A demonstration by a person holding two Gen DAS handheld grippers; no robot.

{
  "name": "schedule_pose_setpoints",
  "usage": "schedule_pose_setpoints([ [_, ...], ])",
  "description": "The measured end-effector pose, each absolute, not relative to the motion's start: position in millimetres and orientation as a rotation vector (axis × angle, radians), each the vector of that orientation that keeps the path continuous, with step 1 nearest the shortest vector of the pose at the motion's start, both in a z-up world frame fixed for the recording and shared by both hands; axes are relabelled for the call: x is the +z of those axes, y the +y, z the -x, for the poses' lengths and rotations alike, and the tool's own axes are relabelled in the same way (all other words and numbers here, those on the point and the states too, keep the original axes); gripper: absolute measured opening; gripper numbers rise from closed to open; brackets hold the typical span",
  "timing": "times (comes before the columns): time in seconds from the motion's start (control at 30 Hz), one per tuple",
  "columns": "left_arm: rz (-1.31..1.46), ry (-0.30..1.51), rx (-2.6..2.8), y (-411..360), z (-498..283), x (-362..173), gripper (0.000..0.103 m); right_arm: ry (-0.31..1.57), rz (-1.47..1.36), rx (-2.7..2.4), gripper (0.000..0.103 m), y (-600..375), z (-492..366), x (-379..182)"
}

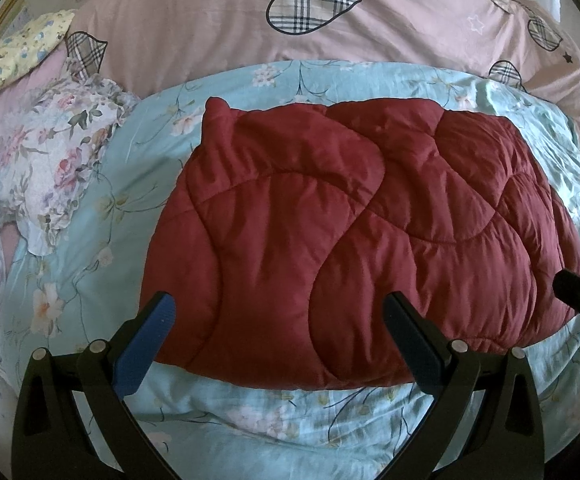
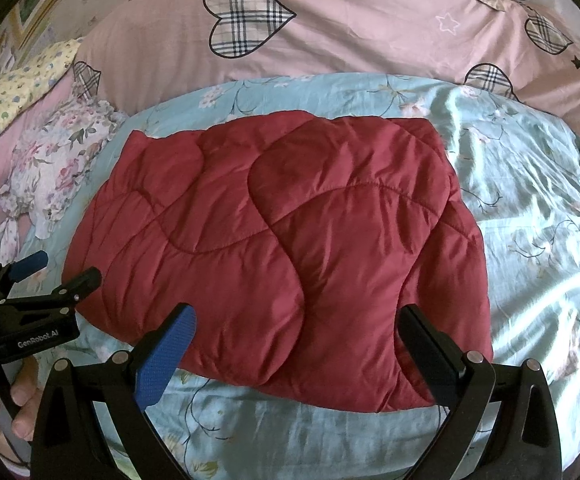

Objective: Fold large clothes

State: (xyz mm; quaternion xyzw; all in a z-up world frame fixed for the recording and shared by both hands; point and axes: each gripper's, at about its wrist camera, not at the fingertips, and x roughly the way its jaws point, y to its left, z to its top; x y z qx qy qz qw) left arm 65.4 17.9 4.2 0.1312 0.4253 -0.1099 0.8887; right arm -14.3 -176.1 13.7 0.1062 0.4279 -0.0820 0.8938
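Bedding fills the room: a red jacket lies folded on a teal floral sheet, pink duvet behind. Left gripper and right gripper both gape, empty.

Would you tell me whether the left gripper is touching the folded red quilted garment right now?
Cannot tell. In the right wrist view the left gripper has one fingertip overlapping the red quilted garment at its left edge, but neither view shows contact or a gap plainly.
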Motion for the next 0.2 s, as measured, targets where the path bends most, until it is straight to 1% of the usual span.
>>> schedule_pose_setpoints([
  [0.2,-0.264,0.892,-0.227,18.2,-67.6,1.6,0.103,0.886,-0.227,-0.17,0.102,-175.3,14.4,12.1],
])
